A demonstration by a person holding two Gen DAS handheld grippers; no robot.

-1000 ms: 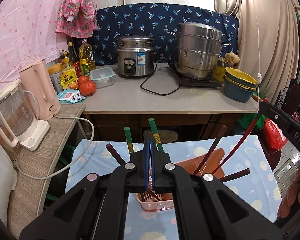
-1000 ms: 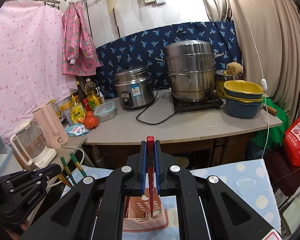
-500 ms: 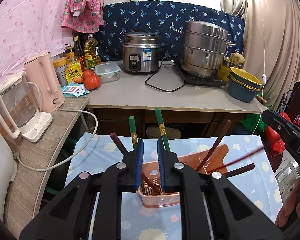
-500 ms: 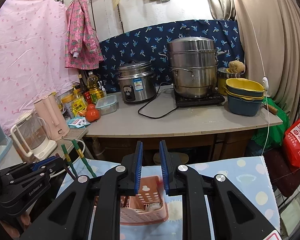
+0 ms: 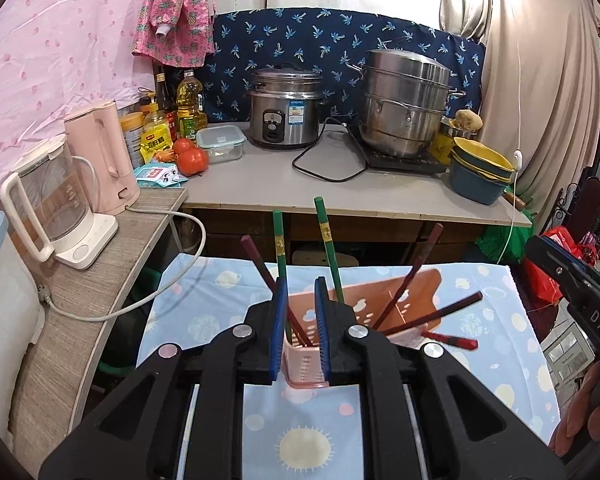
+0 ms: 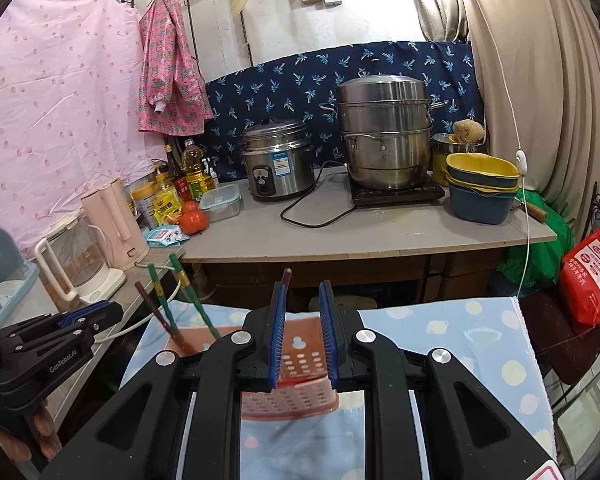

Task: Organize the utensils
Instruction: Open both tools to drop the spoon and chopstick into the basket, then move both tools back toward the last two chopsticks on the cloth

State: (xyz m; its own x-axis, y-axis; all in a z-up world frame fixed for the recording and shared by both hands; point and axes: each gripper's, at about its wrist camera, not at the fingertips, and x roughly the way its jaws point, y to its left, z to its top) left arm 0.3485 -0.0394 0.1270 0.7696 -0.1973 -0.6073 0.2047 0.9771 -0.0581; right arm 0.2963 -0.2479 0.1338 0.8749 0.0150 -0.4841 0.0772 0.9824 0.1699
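Chopsticks standing in a pink perforated basket (image 5: pixel 396 300) on the cloth-covered tabletop (image 5: pixel 496 336).
Green chopsticks (image 5: pixel 327 248) and dark red ones (image 5: pixel 422 258) lean apart in the slotted plastic; both the left hand-held gripper (image 5: pixel 300 332) and the right hand-held gripper (image 6: pixel 302 336) stand narrowly parted, empty. Only the right view shows the left gripper's side.

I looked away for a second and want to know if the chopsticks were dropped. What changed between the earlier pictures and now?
Both grippers let go. The left gripper was shut and has opened, nothing between its pads. The right gripper was clamped on a red chopstick, opened, and that chopstick now lies in the pink basket. The green chopsticks and the basket stayed put.
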